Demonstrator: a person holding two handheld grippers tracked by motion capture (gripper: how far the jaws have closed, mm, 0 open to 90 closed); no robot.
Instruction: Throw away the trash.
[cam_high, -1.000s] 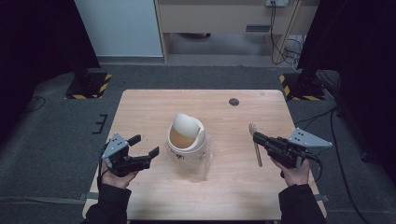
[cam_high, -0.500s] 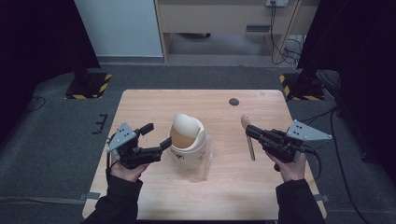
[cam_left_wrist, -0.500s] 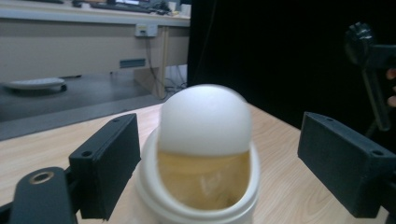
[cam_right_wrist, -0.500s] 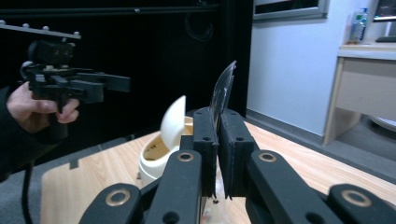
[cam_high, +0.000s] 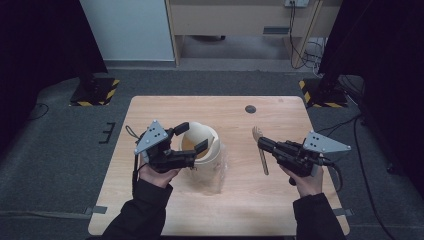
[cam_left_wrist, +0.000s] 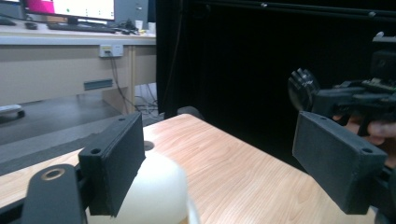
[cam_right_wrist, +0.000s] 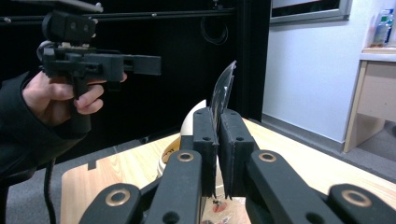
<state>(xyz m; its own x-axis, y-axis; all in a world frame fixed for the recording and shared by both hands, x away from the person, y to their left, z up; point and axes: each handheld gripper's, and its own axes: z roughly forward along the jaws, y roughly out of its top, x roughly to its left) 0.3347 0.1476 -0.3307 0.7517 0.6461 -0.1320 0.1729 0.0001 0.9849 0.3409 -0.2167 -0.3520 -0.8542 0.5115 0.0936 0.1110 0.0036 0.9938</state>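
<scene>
cream tub (cam_high: 202, 147), open-topped, tilted; flat wooden spoon (cam_high: 260, 149) beside it.

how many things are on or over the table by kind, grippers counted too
grippers: 2 (left gripper, right gripper)
cream paper cups: 1 (cup)
clear plastic wraps: 1 (wrap)
wooden spoons: 1 (spoon, in a clear sleeve, held by the right gripper)
total: 5

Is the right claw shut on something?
Shut: the right claw pinches a thin clear plastic-wrapped piece between its pads; what it is, cannot tell.
</scene>
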